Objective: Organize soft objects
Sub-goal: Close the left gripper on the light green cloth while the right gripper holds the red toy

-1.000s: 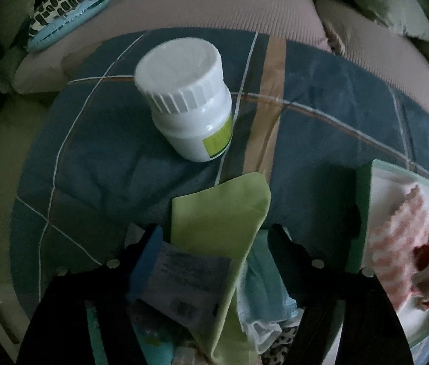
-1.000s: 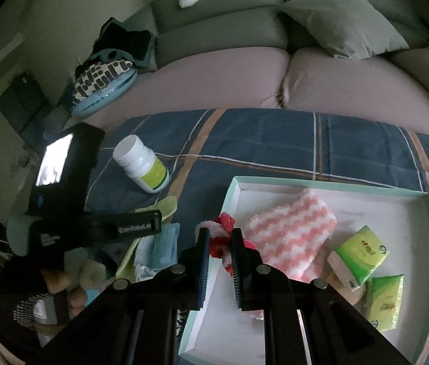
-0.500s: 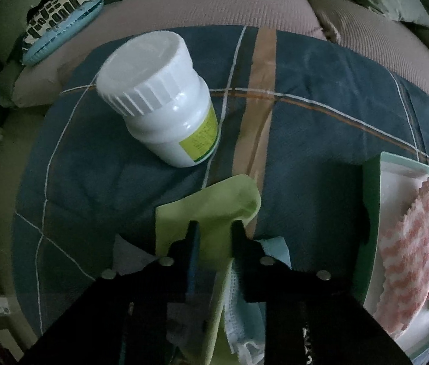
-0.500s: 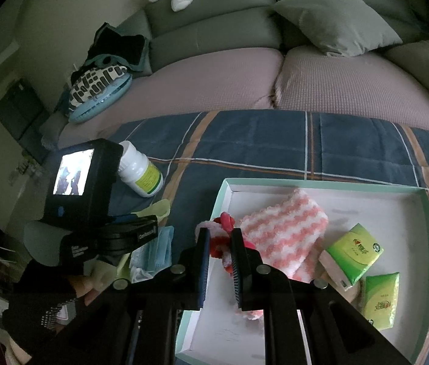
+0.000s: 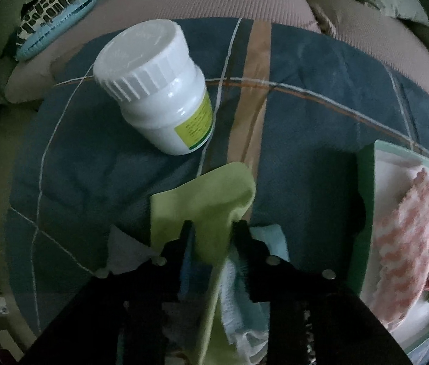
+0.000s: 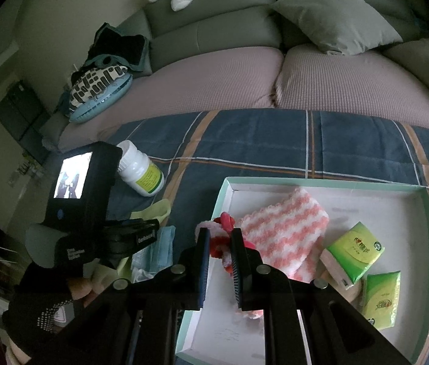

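At the lower left of the right wrist view, my left gripper (image 6: pixel 150 228) is opening its jaws, the lime-green cloth (image 5: pixel 202 203) between them. At lower centre my right gripper (image 6: pixel 219 240) stays out, clenched on a red-and-pink soft toy (image 6: pixel 225 223) over the tray (image 6: pixel 424 213) edge.

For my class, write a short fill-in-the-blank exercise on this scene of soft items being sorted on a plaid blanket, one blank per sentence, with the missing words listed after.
1. The left gripper has a yellow-green ____ between its fingers.
2. The white bottle lies on its ____ on the plaid blanket.
3. The pink-and-white striped cloth lies inside the shallow ____.
4. Beside that cloth sit ____ green tissue packs.

Missing words: cloth; side; tray; two
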A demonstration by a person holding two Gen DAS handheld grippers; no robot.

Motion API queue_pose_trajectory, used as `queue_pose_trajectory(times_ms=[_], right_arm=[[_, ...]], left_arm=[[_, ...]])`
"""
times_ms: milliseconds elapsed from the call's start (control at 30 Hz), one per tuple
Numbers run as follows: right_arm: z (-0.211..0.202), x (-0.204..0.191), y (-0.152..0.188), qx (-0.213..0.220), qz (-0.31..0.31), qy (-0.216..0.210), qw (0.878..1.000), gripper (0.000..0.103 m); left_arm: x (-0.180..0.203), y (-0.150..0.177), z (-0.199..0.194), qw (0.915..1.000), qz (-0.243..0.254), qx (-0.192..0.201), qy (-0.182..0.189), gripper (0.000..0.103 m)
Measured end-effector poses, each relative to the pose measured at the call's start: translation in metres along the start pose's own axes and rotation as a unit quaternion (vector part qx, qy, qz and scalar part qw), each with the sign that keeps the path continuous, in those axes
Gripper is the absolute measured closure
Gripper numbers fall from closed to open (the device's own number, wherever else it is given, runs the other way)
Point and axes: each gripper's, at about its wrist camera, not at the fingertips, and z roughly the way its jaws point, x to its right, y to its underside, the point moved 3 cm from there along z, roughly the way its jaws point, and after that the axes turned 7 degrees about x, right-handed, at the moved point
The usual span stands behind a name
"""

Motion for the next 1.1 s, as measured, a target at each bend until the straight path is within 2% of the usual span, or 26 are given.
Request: queue_pose_trajectory(times_ms=[133,233,333,400,467,800,833,1100], right_arm=[[0.0,0.0,0.0,0.0,0.001,-0.001,1.0,0.088],[0.0,-0.001,0.001,-0.001,0.001,-0.002,1.0,0.088],[0.0,-0.001,0.001,0.0,0.002,-0.002,1.0,0.088],[0.0,-0.001,0.001,-0.001,0.001,-0.002,1.0,0.089],[0.0,-0.002,0.002,-0.001,0.002,-0.002,1.0,0.089],[-0.001,-0.001,0.001,-0.001,0.004,-0.004,1.0,0.088],[-0.001,-0.002,0.001,-0.001,0.004,-0.004,1.0,0.088],[0.0,-0.001,0.0,-0.001,0.004,-0.005,1.0,0.088]], left_arm=[[-0.003,0.009,0.001,0.9998,0.011,-0.003,-0.013,0.072],[-0.001,0.012,0.004,0.999,0.024,-0.002,-0.037,0.072],[0.0,0.014,0.004,0.9992,0.021,0.002,-0.034,0.076],[-0.004,0.011,0.005,0.9994,0.013,0.006,-0.03,0.087],[-0.006,0.009,0.004,0.9996,0.002,0.012,-0.025,0.093],[-0.032,0.002,-0.016,0.9976,-0.054,0.043,0.0,0.097],[-0.029,-0.003,-0.008,0.9974,-0.055,0.046,0.002,0.097],[-0.041,-0.006,-0.033,0.994,-0.073,0.08,0.02,0.097]])
